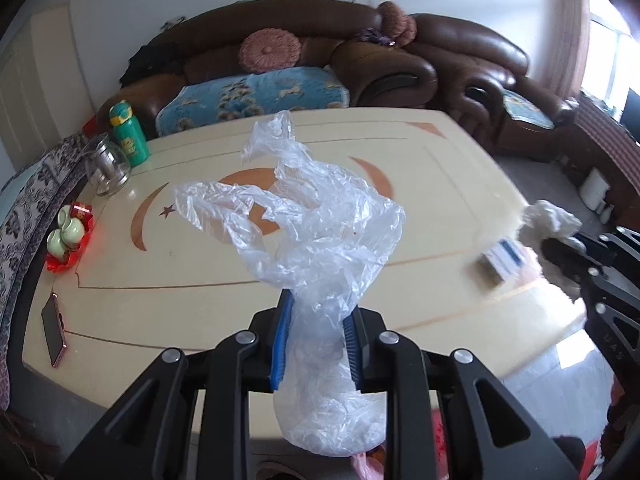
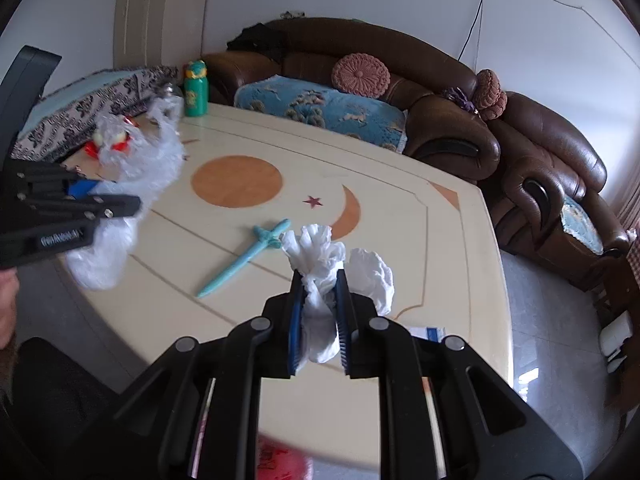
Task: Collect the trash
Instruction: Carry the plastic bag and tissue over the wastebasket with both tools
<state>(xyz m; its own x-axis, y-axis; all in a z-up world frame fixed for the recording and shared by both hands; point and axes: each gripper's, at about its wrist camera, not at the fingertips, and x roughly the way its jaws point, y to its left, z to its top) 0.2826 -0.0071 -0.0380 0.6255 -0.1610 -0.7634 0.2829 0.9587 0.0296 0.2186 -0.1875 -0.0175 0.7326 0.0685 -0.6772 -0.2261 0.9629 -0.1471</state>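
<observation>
**Trash in both tongs, above the worktop**

Plastic fills my left tongs (image 1: pixel 318 312): a crumpled clear plastic bag (image 1: pixel 316 232) is pinched between the blue pads and billows out ahead and below them. My right tongs (image 2: pixel 319 280) are clamped tight on a wad of white tissue (image 2: pixel 320 264), which bulges out above and to the right of the pads. Both loads hang over the cream worktop (image 1: pixel 440 184).

Around them, on the worktop: a green bottle (image 1: pixel 128 132) and a glass jar (image 1: pixel 106 168) stand near the far left corner, a red tray (image 1: pixel 70 240) with pale cups sits on the left edge, and a phone (image 1: pixel 54 330) lies flat closer to me. A small box (image 1: pixel 500 260) lies at the right, just beside the tissue. A brown sofa (image 1: pixel 400 68) runs behind.

Only the right view shows a teal toy sword (image 2: pixel 248 256) lying on the worktop just beyond the tissue. The phone appears only in the left view. From the right view, the bag hides most of the tray.
</observation>
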